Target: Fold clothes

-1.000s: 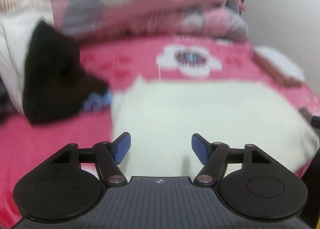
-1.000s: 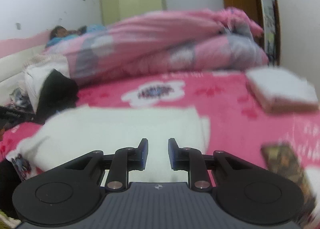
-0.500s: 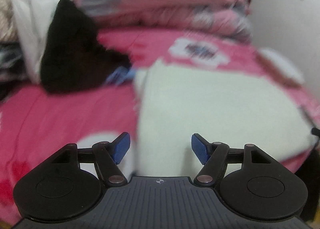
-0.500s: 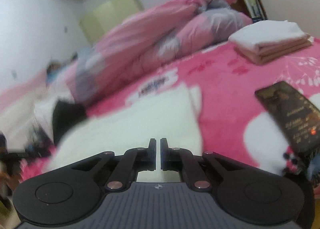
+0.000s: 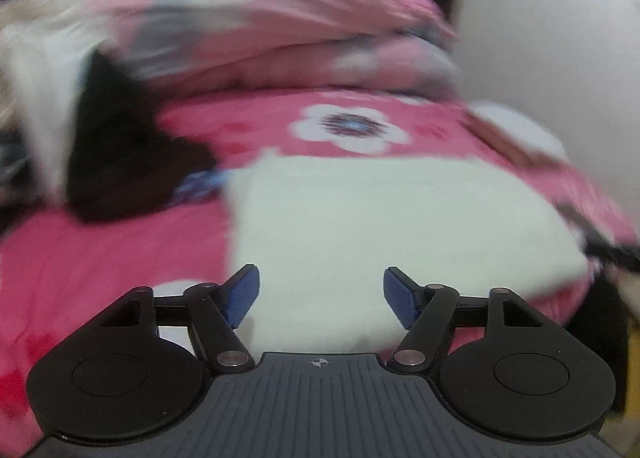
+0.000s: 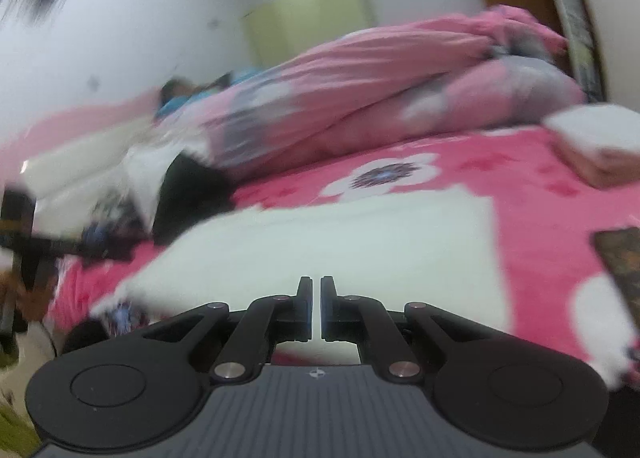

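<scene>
Two tools sit nearest to us, one in each wrist view. Our left tool (image 5: 321, 290) has its blue pads (image 5: 244, 294) spread wide and the jaws are opening further, with nothing between them; behind the gap we see only the white garment (image 5: 392, 226). Our right tool (image 6: 316, 306) is clenched, its fingers almost meeting with just a thin slit left, and we see nothing pinched in that slit. Just past both tools lies the task's thing: the white garment, spread flat as a broad pale rectangle on the pink bedspread (image 5: 100, 258), its near edge just beyond the fingertips in both views. In the right wrist view a dark patterned flat object (image 6: 620, 258) lies on the bedspread to the right of the garment, apart from it; the blur keeps us from telling what it is. Left of the garment, a black heap of cloth (image 5: 120, 162) rests on the bed, with a bit of blue fabric at its foot close to the garment's far left corner. Beyond the garment, a white flower print (image 5: 348, 130) shows on the bedspread. Farther right, near the bed's edge, a folded white stack (image 6: 596, 142) lies well apart from the garment. Farthest back, a rumpled pink and grey quilt (image 5: 256, 30) is piled across the bed. We see no containers.
</scene>
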`<state>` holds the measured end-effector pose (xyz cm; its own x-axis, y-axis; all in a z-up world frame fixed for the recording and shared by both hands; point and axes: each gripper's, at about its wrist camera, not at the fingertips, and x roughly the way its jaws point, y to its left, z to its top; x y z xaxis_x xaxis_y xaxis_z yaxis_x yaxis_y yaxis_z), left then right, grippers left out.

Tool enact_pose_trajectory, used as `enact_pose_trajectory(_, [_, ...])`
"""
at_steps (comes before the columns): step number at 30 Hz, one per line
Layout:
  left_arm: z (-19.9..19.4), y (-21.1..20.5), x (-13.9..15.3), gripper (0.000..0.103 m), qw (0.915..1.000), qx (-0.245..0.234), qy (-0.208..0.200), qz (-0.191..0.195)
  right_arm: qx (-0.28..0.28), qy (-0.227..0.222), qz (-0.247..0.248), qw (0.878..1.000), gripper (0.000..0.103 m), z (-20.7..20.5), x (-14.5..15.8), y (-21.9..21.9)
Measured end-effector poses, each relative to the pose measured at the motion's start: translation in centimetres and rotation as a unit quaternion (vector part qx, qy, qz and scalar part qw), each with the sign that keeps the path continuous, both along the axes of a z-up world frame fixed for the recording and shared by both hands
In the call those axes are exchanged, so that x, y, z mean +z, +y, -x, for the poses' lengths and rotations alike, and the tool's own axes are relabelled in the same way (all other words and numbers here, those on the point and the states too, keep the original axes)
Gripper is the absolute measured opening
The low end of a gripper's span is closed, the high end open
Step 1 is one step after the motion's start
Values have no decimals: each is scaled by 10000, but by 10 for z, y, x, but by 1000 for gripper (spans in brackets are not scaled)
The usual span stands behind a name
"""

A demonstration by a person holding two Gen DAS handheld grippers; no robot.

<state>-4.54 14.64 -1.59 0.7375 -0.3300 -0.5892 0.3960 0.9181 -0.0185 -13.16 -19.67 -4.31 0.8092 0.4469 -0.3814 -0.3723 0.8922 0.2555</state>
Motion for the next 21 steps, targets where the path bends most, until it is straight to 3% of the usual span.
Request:
enact_pose_trajectory(4, [6, -38, -39, 79, 9889, -366, -115, -1434, -197, 625, 1043, 9924, 2, -17, -38, 33])
enact_pose_trajectory(6, [17, -48, -41, 79, 9792, -496, -333, -1939, -196, 514, 1126, 9921, 3, -10, -29, 39])
enact_pose_trajectory(9, [29, -45, -25, 80, 9829, -734, -443, -1628, -146, 134, 1257, 9919, 3, 4, -5, 44])
enact_pose_trajectory(12, [31, -40, -14, 80, 9884, -783, -485, -1205, -31, -199, 978, 9950, 4, 3, 14, 47])
enact_pose_trajectory(16, [15, -38, -8, 81, 9954, -604, -483, -568, -93, -488, 778, 9957, 4, -13, 15, 48])
enact_pose_trajectory(18, [4, -40, -16, 82, 9969, -494, -428, -444, -134, -461, 801, 9956, 4, -24, 4, 52])
enact_pose_trajectory(20, [-11, -41, -33, 84, 9971, -397, -164, -625, -176, -408, 832, 9955, 5, -35, -8, 56])
enact_pose_trajectory(21, [-12, -41, -38, 86, 9968, -406, -157, -676, -199, -136, 922, 9954, 8, -42, -21, 58])
